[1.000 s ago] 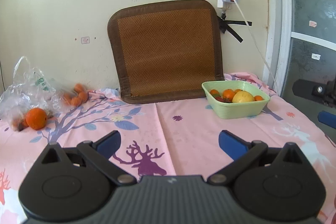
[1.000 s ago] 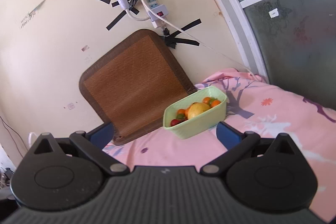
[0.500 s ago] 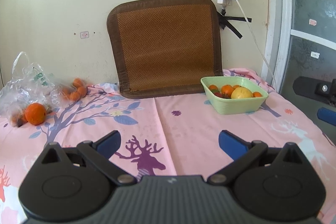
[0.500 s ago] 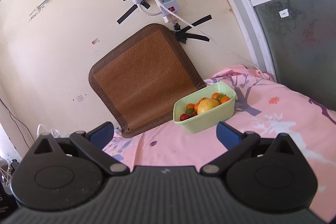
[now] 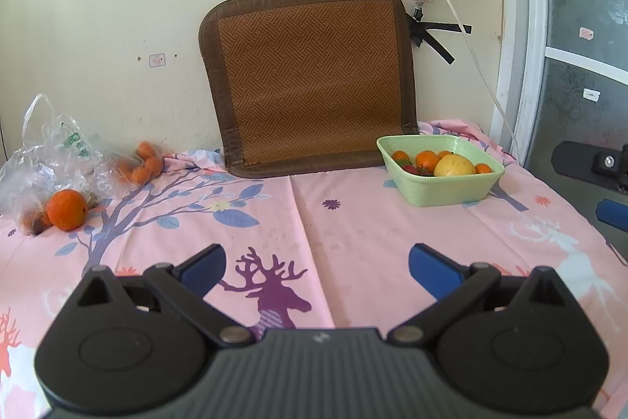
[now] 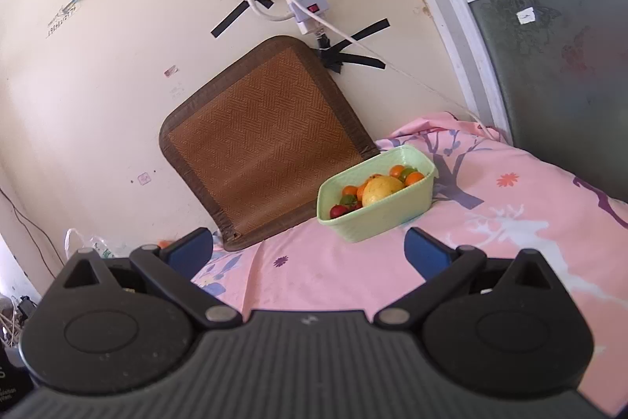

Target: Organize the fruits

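Both claws gape wide, grasping nothing: left claw [image 5: 316, 266] level above the pink bedsheet [image 5: 353, 230], right claw [image 6: 308, 248] tilted. Green bowl [image 5: 451, 193] of fruit sits far right; a loose orange [image 5: 66, 209] far left.

A pink printed cloth [image 5: 353, 222] with purple deer, a branching tree and small flowers covers the flat surface across the lower half of both views; at right of centre a pale green square plastic bowl [image 5: 451, 191] rests on it, holding small oranges and one large yellow fruit; at far left lies a crumpled clear plastic bag [image 5: 47, 160], a loose round orange [image 5: 66, 209] touching its near edge; a brown woven mat [image 5: 310, 81] stands on the cloth's far edge, leaning against the wall.
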### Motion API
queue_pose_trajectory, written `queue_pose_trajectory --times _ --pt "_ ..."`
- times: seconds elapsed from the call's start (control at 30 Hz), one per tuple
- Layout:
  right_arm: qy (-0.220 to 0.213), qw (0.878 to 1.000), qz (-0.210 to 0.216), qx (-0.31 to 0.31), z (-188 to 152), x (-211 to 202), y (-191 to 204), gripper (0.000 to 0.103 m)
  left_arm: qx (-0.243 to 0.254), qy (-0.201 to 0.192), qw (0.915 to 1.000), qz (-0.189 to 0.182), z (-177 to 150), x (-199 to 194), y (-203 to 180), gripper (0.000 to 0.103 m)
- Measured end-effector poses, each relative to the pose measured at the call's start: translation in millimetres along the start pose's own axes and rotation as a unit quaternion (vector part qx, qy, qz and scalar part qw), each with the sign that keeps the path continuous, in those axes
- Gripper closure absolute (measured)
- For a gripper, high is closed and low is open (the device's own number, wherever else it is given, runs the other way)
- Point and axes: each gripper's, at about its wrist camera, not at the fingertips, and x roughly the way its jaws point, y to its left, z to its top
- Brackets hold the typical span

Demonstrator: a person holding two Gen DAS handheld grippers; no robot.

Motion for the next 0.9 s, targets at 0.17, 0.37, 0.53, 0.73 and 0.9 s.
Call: queue_pose_trajectory --times 0.17,0.37,0.53,0.73,0.9 --pt "0.0 1.0 -0.004 0.003 -0.5 -0.4 -2.0 0.0 0.001 0.006 1.0 -0.001 -1.9 1.9 -1.2 0.0" --pt "-0.007 1.0 -0.009 -0.006 -1.2 -2.4 0.2 0.0 0.004 0.009 1.0 -0.001 -3.1 3.6 -2.2 0.0" --pt "-0.016 0.999 -0.015 -0.023 -2.6 -4.5 4.2 0.0 0.007 0.011 0.9999 0.002 -4.0 4.6 -2.9 0.0" --pt "-0.014 0.999 -0.015 -0.034 -3.9 -3.6 7.1 0.0 0.013 0.006 0.9999 0.0 -5.3 3.9 -3.6 0.0" --pt "-0.013 0.999 -0.017 -0.033 -4.7 -3.8 7.1 0.0 0.008 -0.001 1.0 -0.002 -5.7 2.7 -0.4 0.0"
